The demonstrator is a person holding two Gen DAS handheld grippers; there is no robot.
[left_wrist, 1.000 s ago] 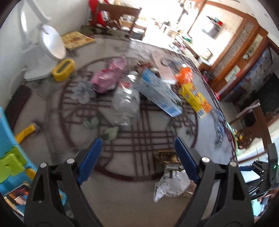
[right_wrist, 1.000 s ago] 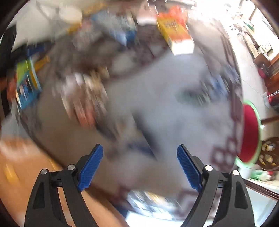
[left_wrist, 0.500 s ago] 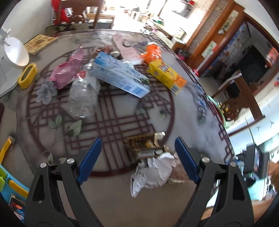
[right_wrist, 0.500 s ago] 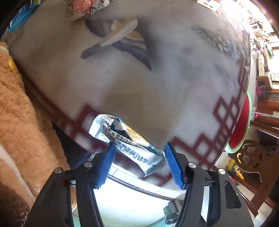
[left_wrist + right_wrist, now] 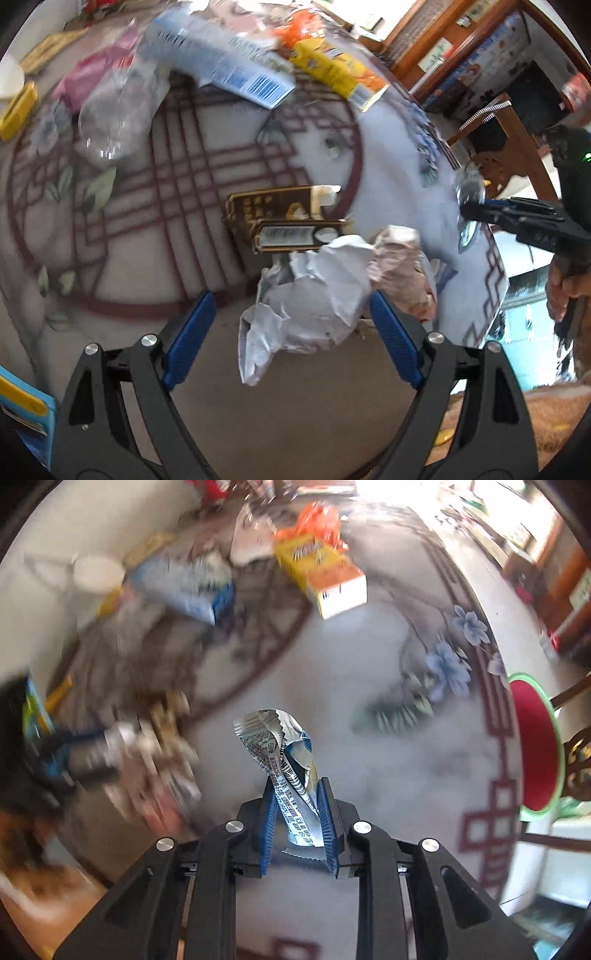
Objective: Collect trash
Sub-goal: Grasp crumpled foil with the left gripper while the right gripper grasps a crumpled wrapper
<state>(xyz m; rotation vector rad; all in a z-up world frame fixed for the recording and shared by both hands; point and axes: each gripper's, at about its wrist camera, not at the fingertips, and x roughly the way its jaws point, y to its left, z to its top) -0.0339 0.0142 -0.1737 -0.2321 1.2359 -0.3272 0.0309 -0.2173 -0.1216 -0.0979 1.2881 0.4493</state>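
Note:
My right gripper [image 5: 297,794] is shut on a silver and blue snack wrapper [image 5: 282,753] that sticks up from between the pads, above the patterned table [image 5: 388,768]. In the left wrist view the right gripper [image 5: 476,212] shows at the right with the wrapper [image 5: 469,192] in it. My left gripper [image 5: 288,328] is open, its pads on either side of a crumpled white wrapper [image 5: 306,295] near the table's front edge. A brown and gold box [image 5: 280,218] lies just beyond it.
Further back on the table lie a blue and white box [image 5: 221,62], a yellow and orange box [image 5: 332,70], a crushed clear bottle [image 5: 118,99] and a pink bag [image 5: 88,74]. A red round stool [image 5: 532,746] stands right of the table.
My right gripper has shut on the snack wrapper and lifted it off the table edge. My left gripper has moved forward and now brackets the crumpled white wrapper.

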